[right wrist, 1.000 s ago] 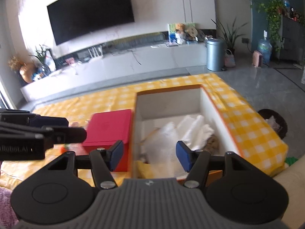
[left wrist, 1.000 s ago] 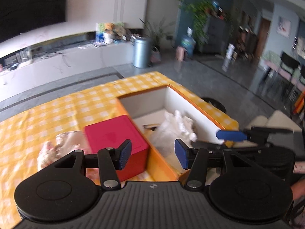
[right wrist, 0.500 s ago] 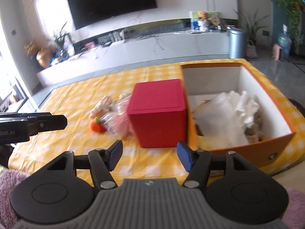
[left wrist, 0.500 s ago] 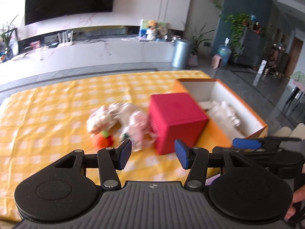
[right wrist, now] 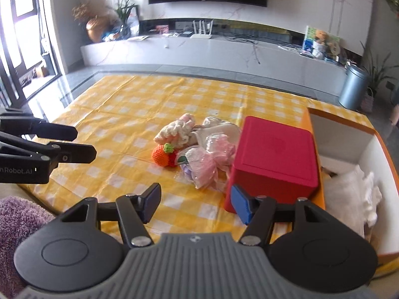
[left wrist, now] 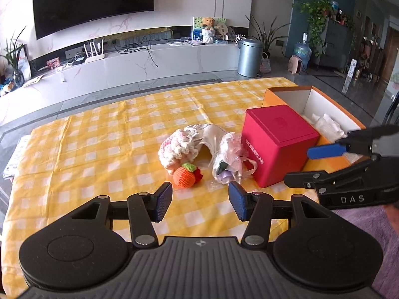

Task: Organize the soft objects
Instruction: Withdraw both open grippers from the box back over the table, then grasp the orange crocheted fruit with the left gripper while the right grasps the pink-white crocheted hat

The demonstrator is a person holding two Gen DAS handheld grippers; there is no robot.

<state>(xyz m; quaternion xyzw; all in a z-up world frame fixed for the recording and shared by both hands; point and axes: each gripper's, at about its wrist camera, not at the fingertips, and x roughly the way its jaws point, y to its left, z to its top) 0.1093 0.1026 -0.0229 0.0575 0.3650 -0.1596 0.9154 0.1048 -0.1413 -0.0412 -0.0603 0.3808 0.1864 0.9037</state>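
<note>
Left gripper (left wrist: 200, 200): black frame, blue pads, jaws spread apart with nothing between them, hovering over the near edge of the yellow-and-white checked tablecloth (left wrist: 104, 134). Right gripper (right wrist: 193, 203): same build, jaws also spread and empty, above the same near edge; its right pad lines up in view with the lower front corner of the red cube-shaped box (right wrist: 274, 159), contact can't be judged. Each gripper shows in the other's camera: the right one at the right edge of the left wrist view, the left one at the left edge of the right wrist view.

Soft items sit in one cluster mid-table, just left of the red box:
- crocheted orange fruit with green leaf (left wrist: 184, 176), nearest the grippers
- cream-and-pink knitted bundle (left wrist: 178, 149), behind the fruit and touching it
- clear plastic bag of pink and lilac fabric (left wrist: 228, 160), resting against the red box's left face

Orange cardboard box with white interior (right wrist: 384, 149), open top, stands right of the red box, touching or nearly so. Inside it: white crumpled soft material (right wrist: 354, 189); something brownish beneath is too hidden to identify.

Purple fuzzy fabric (right wrist: 17, 211) shows at the lower left of the right wrist view, off the table edge.
</note>
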